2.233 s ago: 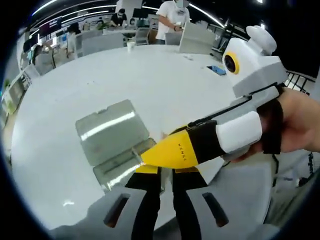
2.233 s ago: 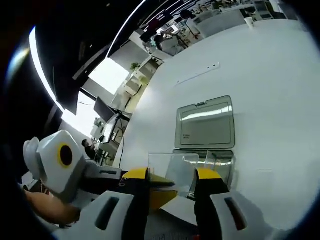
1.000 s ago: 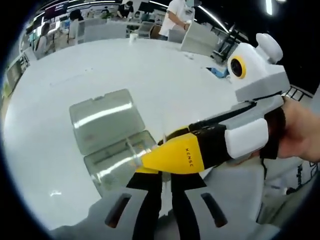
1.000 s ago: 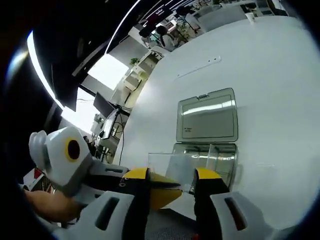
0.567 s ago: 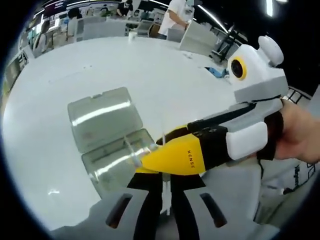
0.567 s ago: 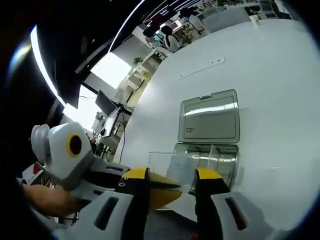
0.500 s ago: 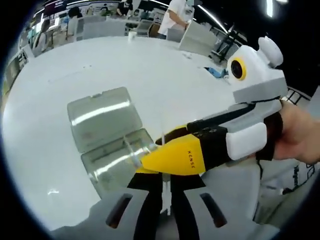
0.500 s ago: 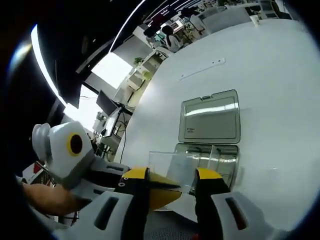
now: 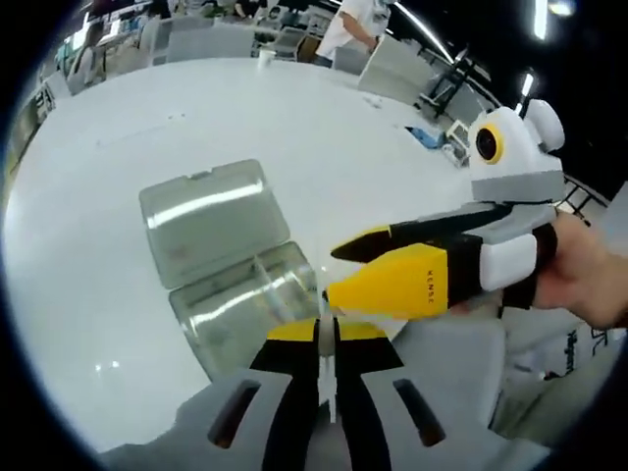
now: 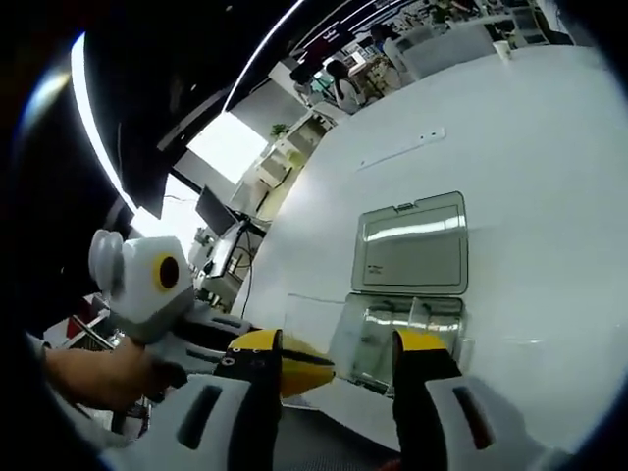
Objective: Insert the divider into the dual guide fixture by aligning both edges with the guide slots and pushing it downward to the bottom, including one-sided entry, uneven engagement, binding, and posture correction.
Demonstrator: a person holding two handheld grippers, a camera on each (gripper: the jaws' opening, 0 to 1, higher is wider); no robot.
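Note:
A clear plastic box stands on the white table, its lid (image 9: 206, 221) lying open and flat behind the base (image 9: 245, 309). My left gripper (image 9: 327, 332) is shut on the thin clear divider (image 9: 327, 392), seen edge-on just in front of the base. The right gripper (image 9: 332, 272) reaches in from the right, jaws apart, beside the base. In the right gripper view, my right gripper (image 10: 339, 339) is open with the base (image 10: 402, 329) and lid (image 10: 407, 257) ahead. The left gripper (image 10: 294, 375) holds the faint clear divider (image 10: 312, 329) there.
The round white table (image 9: 324, 147) stretches far beyond the box. A small blue item (image 9: 429, 137) lies at its far right edge. A person (image 9: 353, 20) stands past the table among chairs. A hand (image 9: 589, 280) holds the right gripper; desks and monitors (image 10: 221, 235) lie left.
The right gripper's jaws have spread and it has drawn back to the right, off the divider. The left gripper keeps the divider, now close in front of the box base.

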